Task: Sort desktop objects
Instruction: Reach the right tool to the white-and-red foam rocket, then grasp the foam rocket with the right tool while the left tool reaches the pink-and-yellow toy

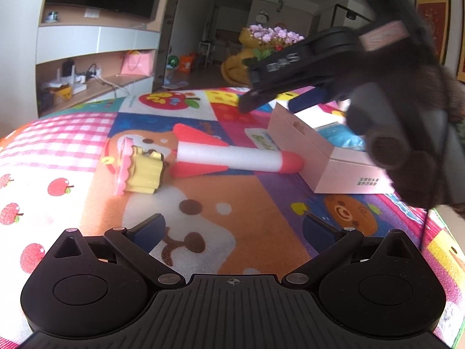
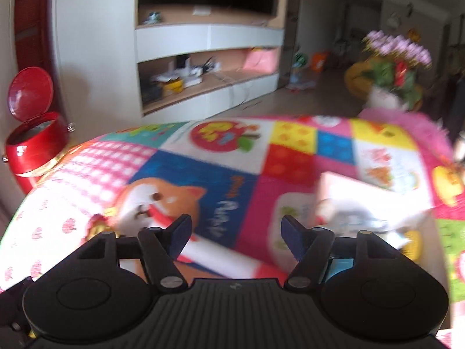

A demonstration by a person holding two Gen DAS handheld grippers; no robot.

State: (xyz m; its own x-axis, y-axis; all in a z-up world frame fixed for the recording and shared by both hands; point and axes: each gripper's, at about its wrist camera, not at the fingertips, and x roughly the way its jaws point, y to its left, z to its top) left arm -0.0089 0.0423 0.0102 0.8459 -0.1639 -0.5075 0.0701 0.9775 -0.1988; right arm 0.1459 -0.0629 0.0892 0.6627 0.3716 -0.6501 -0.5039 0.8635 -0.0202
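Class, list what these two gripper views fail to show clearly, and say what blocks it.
- Pink box contents: left wrist view, right gripper and gloved hand cover them.
- Box print: too small.
- Foam rocket: right wrist view, motion blur, gripper body hides part.
- Cupcake toy: lies sideways, top faces away.

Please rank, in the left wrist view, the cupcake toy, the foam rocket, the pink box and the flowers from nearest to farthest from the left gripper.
1. Cupcake toy, on its side, ahead to the left of the left gripper.
2. Foam rocket, lying across the mat just beyond it.
3. Pink box, to the right; its near corner is about level with the rocket, so too close to call.
4. Flowers, far behind.
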